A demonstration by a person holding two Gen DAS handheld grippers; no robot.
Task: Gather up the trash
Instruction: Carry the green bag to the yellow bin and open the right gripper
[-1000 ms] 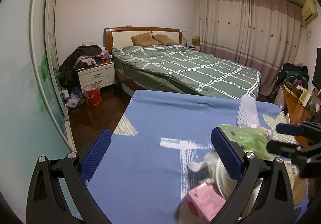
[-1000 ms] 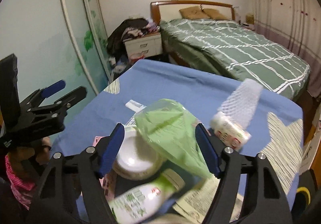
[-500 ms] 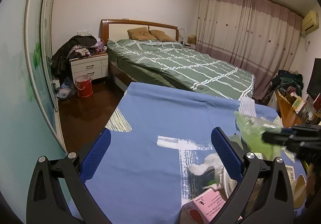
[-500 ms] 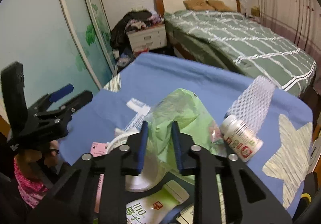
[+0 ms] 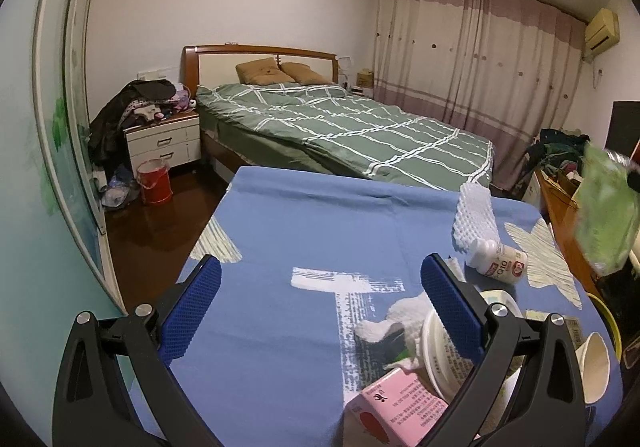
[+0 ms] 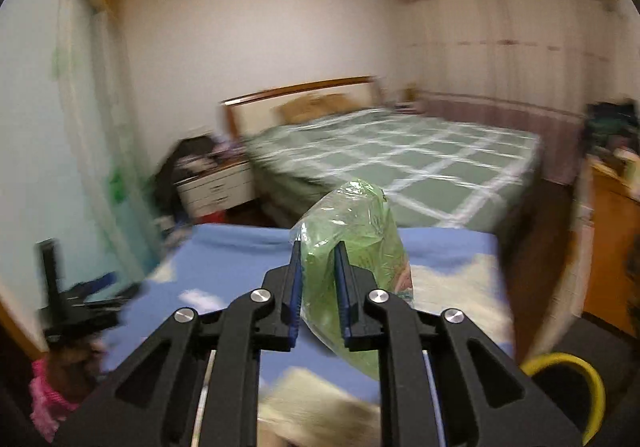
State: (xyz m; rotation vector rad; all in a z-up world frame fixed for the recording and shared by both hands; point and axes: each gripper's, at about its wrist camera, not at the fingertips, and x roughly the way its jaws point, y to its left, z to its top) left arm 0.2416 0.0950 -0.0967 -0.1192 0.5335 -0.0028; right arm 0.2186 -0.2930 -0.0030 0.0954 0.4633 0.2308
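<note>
My right gripper has its jaws clamped on the green plastic bag, holding it up in the air above the counter; that view is pretty smeared so I can't read much else there; from the left wrist view the bag hangs off past the counter's far right corner. My left gripper has its jaws spread wide with nothing in them, low over the near end of the counter. Rest of the trash sits on the counter's near right part: white tub, pink carton, crumpled tissue, paper cup; the small white bottle lies further back touching the foam net sleeve.
</note>
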